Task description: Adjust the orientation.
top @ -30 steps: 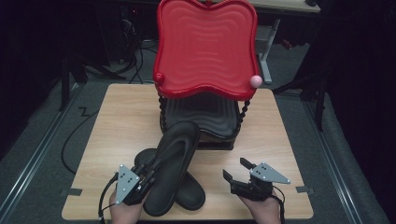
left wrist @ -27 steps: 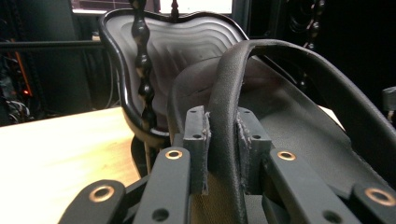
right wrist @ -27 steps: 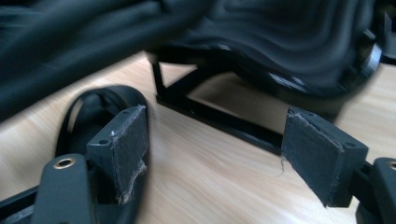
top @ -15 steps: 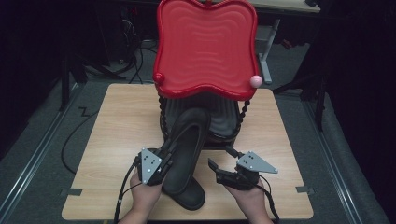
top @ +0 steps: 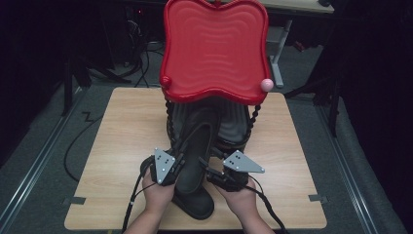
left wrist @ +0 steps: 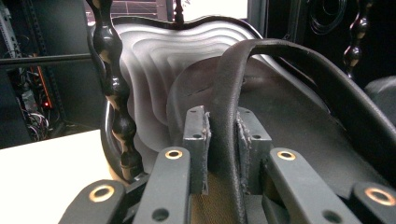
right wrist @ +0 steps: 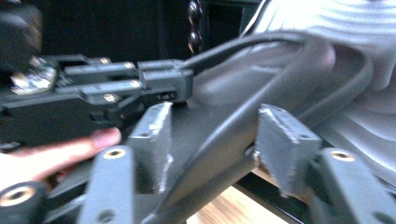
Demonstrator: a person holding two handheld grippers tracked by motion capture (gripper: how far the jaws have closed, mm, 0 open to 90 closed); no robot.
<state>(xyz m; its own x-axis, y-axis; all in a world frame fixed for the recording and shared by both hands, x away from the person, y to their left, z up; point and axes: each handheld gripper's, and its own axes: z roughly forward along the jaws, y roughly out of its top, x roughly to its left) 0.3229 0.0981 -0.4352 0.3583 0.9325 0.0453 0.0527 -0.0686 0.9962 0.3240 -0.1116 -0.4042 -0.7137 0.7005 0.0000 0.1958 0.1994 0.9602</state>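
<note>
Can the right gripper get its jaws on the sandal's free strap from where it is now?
Probably yes. The right gripper already has that strap between its jaws, which have just been closing, pads not yet pressing. The left gripper clamps the other strap, clear of it.

Lab: dark, cabled floor (top: 92, 122)

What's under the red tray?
Under the red tray sits a black tray, with a black sandal's toe resting in it. The red tray covers the black tray's back part.
</note>
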